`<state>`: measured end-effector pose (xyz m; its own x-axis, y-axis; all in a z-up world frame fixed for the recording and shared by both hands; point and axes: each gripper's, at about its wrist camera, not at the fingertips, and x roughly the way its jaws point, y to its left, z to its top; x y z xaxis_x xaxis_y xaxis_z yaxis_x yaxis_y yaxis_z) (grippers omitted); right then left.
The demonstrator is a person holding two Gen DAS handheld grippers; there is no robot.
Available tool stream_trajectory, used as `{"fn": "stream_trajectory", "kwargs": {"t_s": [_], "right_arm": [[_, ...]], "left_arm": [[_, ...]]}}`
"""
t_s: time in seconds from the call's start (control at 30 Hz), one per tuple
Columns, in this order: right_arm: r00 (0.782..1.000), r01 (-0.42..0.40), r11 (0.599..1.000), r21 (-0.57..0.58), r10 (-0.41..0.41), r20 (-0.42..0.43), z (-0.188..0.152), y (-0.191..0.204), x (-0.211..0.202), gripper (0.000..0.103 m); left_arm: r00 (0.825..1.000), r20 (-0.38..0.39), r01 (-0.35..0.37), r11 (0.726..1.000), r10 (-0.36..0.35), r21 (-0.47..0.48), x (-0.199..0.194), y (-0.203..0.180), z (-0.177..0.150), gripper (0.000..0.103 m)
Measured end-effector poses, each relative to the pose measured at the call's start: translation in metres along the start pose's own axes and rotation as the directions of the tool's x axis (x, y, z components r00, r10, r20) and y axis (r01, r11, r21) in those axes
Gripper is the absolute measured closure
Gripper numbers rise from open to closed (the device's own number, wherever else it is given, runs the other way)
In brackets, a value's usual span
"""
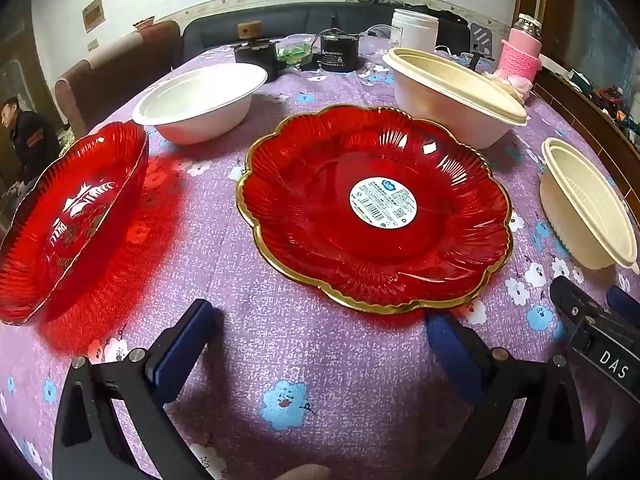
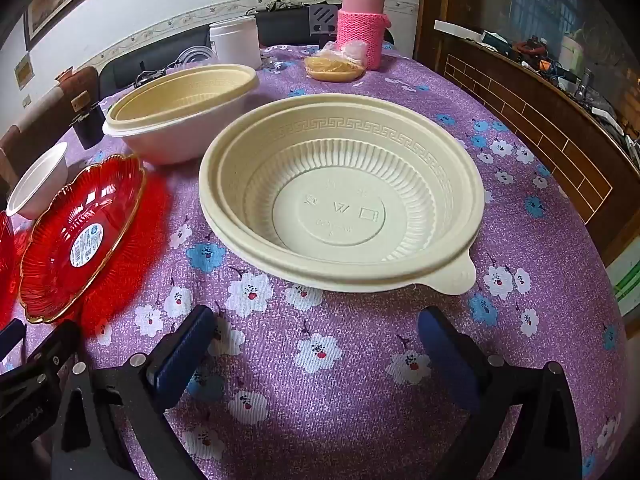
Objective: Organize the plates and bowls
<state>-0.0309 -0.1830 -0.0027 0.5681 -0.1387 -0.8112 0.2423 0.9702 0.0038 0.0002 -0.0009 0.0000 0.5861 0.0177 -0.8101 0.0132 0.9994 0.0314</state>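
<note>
A purple tablecloth (image 1: 248,360) printed with blue and white flowers is covering the table, and the dishes are sitting spread across it. The left gripper (image 1: 316,320) is hovering over bare cloth with its blue-padded jaws spread wide and gripping nothing; just beyond it the gold-rimmed red plate (image 1: 374,208) is lying flat with a round white label at its centre. A second red plate (image 1: 70,220) is sitting to the left, and a white bowl (image 1: 200,104) is standing behind it. The right gripper (image 2: 318,330) is likewise hanging wide open and empty, facing the ribbed cream bowl (image 2: 340,192), which is resting near the table's right side. Farther back, a lidded cream bowl (image 2: 180,112) is standing just beside it. At the far end a white jar (image 2: 235,42), a pink-sleeved flask (image 2: 362,28) and small black appliances (image 1: 338,54) are crowding the cloth. A white wall with a patterned border is running behind, a dark sofa is sitting below it, and a person (image 1: 30,140) is sitting at the left edge.
</note>
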Motion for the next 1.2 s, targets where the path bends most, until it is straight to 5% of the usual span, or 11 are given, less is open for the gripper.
{"fn": "stream_trajectory", "kwargs": {"t_s": [1.2], "right_arm": [[1.0,0.0,1.0,0.0,0.0,-0.001,0.0,0.0,0.0,0.001]], "left_arm": [[1.0,0.004,0.014,1.0,-0.014,-0.016,-0.0001,0.001,-0.0002,0.0]]}}
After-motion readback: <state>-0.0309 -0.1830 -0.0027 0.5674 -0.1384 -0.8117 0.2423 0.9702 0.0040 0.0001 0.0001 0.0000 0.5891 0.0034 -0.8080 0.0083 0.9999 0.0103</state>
